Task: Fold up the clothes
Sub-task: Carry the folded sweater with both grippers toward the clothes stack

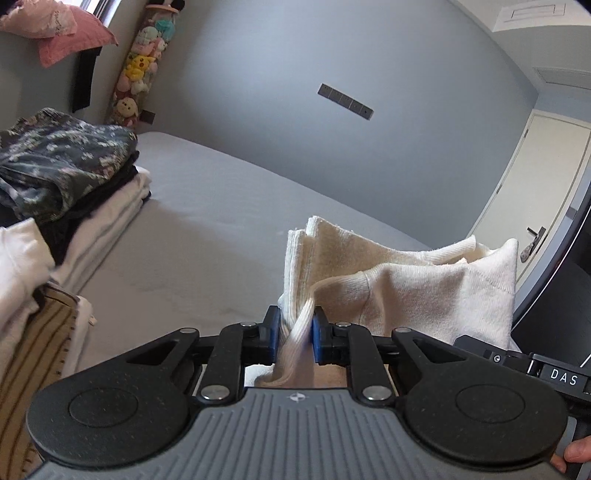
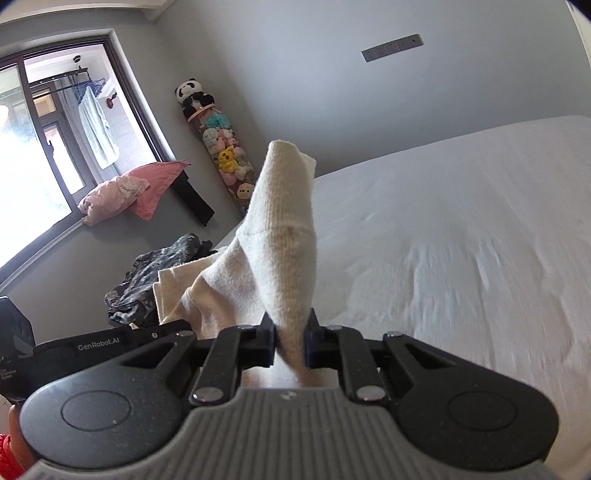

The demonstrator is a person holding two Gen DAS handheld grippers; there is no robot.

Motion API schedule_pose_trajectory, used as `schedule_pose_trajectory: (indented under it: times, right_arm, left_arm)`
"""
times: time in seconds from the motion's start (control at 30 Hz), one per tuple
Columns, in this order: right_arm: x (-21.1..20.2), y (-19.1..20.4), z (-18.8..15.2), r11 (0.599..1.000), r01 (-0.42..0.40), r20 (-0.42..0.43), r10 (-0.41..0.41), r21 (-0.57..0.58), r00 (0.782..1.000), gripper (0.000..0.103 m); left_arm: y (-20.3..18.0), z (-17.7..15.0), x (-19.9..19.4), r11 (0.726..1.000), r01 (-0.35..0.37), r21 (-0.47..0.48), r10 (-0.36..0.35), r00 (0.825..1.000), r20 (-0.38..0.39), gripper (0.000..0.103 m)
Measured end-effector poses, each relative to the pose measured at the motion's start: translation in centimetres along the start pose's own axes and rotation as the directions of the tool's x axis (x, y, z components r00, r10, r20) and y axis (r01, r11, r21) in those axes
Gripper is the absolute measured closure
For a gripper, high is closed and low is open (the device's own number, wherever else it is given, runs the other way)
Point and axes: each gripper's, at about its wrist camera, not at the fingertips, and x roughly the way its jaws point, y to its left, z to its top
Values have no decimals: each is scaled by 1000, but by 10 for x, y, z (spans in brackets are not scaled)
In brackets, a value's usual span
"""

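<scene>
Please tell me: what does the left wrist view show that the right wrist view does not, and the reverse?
Only the left wrist view shows a door, the striped garment and the white folded layers under the camouflage garment.

Only the right wrist view shows the window, a panda plush and a hanging towel.

Both show the cream knit garment, pinched by the left hand-held gripper and the right hand-held gripper, plus the bed and pink pillow.
</scene>
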Motion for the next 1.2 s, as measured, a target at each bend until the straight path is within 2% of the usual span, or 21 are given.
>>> schedule_pose_trajectory:
  times: [0.17, 0.43, 0.57, 0.77, 0.93, 1.07, 1.2]
  right_arm:
    - [-12, 59, 19, 994, -98, 33, 100, -57, 994, 87]
    - [-15, 170, 43, 958, -265, 32, 270, -112, 962, 87]
    - [-8, 222, 40, 935, -336, -6, 337, -117, 941, 87]
    - [5, 291, 11, 905, -420, -97, 413, -70, 906, 87]
    - [26, 327, -15, 893, -450, -194, 438, -20, 878, 87]
    - [47, 330, -34, 902, -432, -255, 414, -16, 874, 87]
    - [72, 322, -45, 917, -397, -297, 370, -34, 881, 87]
  left_arm:
    - [14, 42, -66, 999, -45, 30, 42, 994, 99, 83]
    - [46, 104, -174, 981, -168, 93, 145, 965, 218, 83]
    - [69, 120, -220, 966, -235, 104, 205, 950, 235, 83]
    - [106, 127, -272, 934, -332, 132, 303, 932, 198, 83]
    - [133, 126, -280, 910, -384, 155, 365, 921, 138, 83]
    - [153, 120, -258, 900, -404, 164, 396, 915, 80, 83]
    - [172, 118, -225, 897, -412, 162, 412, 910, 36, 83]
